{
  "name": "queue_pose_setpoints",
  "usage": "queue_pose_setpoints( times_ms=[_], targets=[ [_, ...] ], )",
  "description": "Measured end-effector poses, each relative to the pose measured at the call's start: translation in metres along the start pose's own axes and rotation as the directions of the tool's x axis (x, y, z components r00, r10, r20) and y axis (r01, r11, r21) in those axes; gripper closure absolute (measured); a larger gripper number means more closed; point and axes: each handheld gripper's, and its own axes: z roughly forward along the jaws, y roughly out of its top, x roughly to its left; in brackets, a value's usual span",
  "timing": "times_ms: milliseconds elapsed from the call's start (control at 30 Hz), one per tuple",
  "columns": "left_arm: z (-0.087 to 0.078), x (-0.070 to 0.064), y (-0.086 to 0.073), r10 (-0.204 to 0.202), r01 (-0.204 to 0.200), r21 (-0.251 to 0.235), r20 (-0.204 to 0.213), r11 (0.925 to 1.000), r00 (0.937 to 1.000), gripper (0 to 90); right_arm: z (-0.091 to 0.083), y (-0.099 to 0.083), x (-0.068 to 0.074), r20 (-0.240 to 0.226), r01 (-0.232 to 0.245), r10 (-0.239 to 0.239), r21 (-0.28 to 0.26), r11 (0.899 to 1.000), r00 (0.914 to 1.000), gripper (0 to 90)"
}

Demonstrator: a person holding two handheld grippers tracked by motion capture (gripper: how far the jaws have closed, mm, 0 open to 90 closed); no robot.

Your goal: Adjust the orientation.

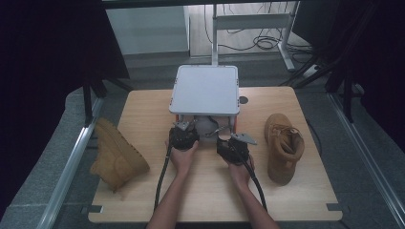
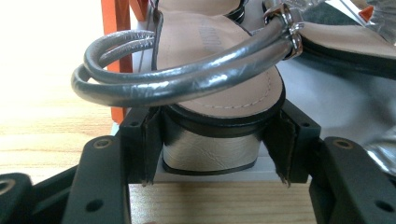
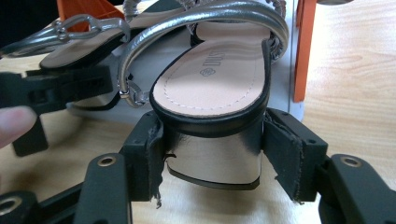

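Silver leather over a stiff block heel is what each of my grippers has between its jaws. In the left gripper view, the left gripper (image 2: 212, 151) has its jaws closed against both sides of the heel of the left sandal (image 2: 219, 88); in the right gripper view, the right gripper (image 3: 212, 154) is clamped likewise on the heel of the right sandal (image 3: 219, 79). Both sandals sit at the front edge of the small rack (image 1: 204, 89), under its grey top plate, at the middle of the table (image 1: 143, 200).

Handling, as I judge it:
- Weight: light. One gripper per sandal should suffice.
- Heel: rigid, flat-sided, glossy. It is the best hold, but the metallic finish may slip under worn pads, and the pad linings look frayed.
- Straps (image 2: 177, 74): soft tubular loops with a buckle. They will flop and could snag the orange rack legs (image 2: 116, 28). I would not grip them.
- Insole: padded, stitched; avoid pinching it.

Surface: pale wood laminate, level and smooth, so the heels will slide rather than catch. One tan boot (image 1: 117, 155) lies on its side at the left edge; another tan boot (image 1: 282, 145) stands at the right, both well apart from the grippers.

Room: dark curtains on either side, grey floor, cables and a stand leg beyond the table.
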Motion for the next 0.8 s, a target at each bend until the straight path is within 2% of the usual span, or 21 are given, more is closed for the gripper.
queue_pose_setpoints(
  times_ms=[267, 500, 800],
  targets=[
    [0.000, 0.000, 0.000, 0.000, 0.000, 0.001, 0.000, 1.0000, 1.0000, 42.0, 0.012, 0.010, 0.002, 0.019, -0.014, 0.014, -0.023, 1.000, 0.9997, 41.4],
    [0.000, 0.000, 0.000, -0.008, 0.008, -0.004, 0.003, 1.0000, 1.0000, 41.9, 0.025, 0.016, 0.002, 0.019, -0.065, 0.066, -0.026, 0.998, 0.9977, 41.3],
    [0.001, 0.000, 0.000, -0.008, 0.008, -0.004, 0.003, 1.0000, 1.0000, 41.9, 0.036, 0.017, 0.003, 0.033, -0.064, 0.065, -0.035, 0.997, 0.9974, 41.2]
  ],
)
